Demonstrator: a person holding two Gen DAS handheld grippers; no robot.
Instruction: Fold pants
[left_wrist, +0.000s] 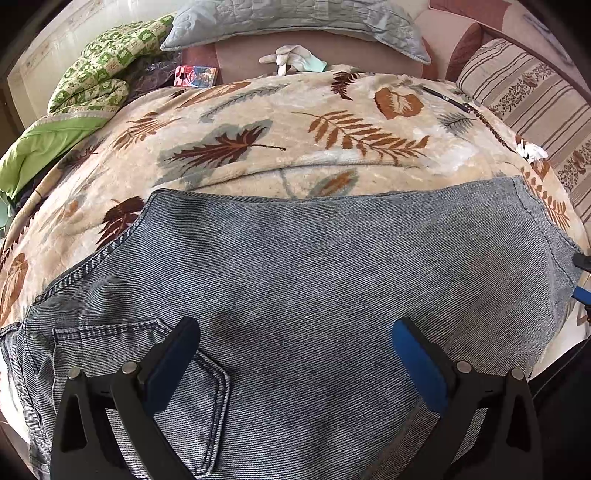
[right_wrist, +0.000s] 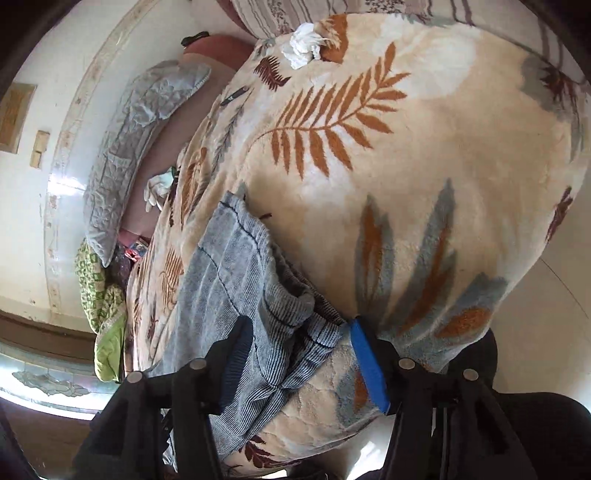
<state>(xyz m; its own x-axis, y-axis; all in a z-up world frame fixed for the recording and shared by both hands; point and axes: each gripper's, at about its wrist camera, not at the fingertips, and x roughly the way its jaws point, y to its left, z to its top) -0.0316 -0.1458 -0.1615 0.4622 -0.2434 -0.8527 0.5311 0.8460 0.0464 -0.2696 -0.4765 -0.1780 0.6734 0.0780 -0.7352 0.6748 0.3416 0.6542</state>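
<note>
Fingers of the left gripper (left_wrist: 295, 343) stand wide apart over the pants (left_wrist: 295, 266), gripping nothing. Those of the right gripper (right_wrist: 299, 332) are also apart, straddling the bunched hem without clamping it, likely ready to pinch. The pants lie flat across the leaf-patterned blanket (left_wrist: 332, 122) on the bed, already doubled, with pillows (left_wrist: 295, 22) beyond.

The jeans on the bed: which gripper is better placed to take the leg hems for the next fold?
Probably the right gripper: the hem end of the jeans lies between its open pads. The left gripper hovers open over the back pocket, far from the hems.
</note>
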